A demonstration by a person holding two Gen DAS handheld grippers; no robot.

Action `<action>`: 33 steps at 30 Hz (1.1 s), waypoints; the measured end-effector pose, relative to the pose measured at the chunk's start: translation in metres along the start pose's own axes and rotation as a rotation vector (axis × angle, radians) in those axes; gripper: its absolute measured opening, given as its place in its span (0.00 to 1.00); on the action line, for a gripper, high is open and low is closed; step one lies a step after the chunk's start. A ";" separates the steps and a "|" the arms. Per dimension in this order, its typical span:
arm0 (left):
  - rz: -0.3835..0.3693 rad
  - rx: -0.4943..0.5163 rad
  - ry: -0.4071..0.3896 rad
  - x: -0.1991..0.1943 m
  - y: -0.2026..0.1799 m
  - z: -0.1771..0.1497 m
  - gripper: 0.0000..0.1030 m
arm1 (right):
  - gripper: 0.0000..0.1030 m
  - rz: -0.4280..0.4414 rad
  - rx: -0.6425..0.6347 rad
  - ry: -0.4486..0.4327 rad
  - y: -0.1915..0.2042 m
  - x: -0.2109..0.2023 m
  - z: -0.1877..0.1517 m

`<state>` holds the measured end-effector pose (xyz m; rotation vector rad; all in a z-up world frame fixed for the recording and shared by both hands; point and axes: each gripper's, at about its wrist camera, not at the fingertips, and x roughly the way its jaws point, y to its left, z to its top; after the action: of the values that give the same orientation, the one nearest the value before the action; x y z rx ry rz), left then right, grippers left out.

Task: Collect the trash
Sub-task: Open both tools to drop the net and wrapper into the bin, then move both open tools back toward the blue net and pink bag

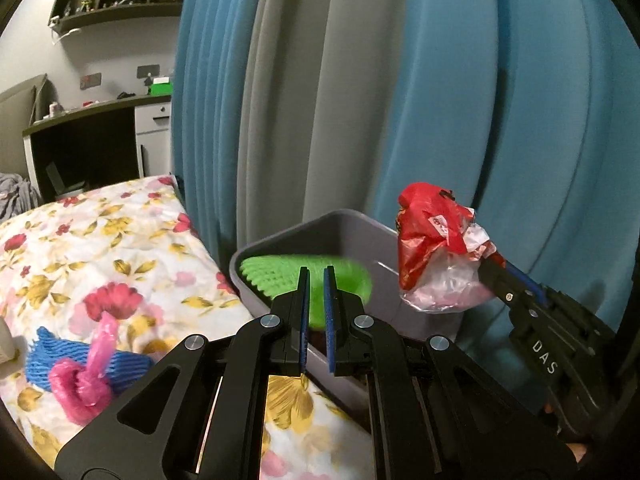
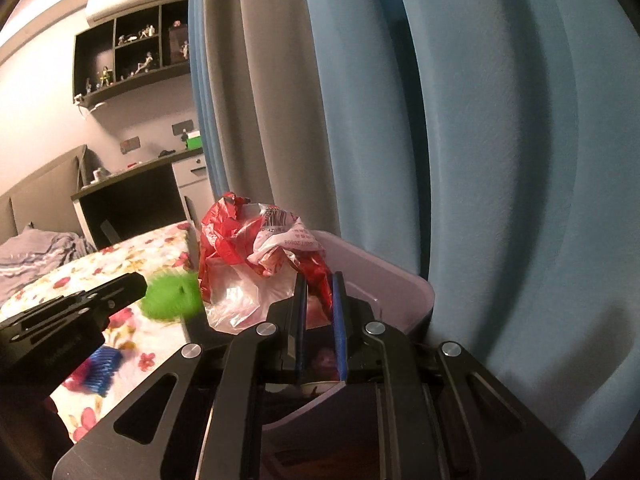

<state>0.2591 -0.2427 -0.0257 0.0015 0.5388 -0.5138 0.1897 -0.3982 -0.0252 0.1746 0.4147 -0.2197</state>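
Bed, far left: floral bedspread (image 1: 132, 240) carries two pieces not yet picked up, a blue foam net sleeve (image 1: 60, 354) and a knotted pink plastic bag (image 1: 80, 388) lying on top of it, touching.

Left gripper: left gripper (image 1: 316, 316) has its fingers (image 1: 303, 312) drawn narrow, almost together, pinching a green foam net sleeve (image 1: 280, 276). In the right wrist view the same green piece shows blurred at the tip of that gripper, over the edge of the bed.

Bin: grey plastic bin (image 1: 360, 224) stands between the bed and the blue and grey curtain (image 1: 460, 100), tight against both. What already lies inside is hard to tell; the right wrist view hints at something dark and reddish at the bottom, nothing I could name.

Green piece versus bin: it hangs in front of the near rim, at the mouth of the bin, not yet let go.

Right gripper: right gripper (image 2: 320, 320) is closed narrow on a crumpled red and clear plastic bag (image 2: 256, 256), which bulges out ahead of the fingers, above the bin's opening.

Done so far, by my reckoning: two pieces lifted and brought to the bin, none of the two dropped.

Left to do: release both into the bin, then go back for the blue sleeve and pink bag on the bed.
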 end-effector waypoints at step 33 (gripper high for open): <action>0.195 -0.087 -0.023 -0.032 0.052 -0.025 0.92 | 0.76 0.030 0.020 0.033 0.002 -0.010 -0.014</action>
<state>0.2470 -0.1791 -0.0384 -0.0350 0.5316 -0.2991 0.1758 -0.3918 -0.0332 0.2040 0.4422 -0.1919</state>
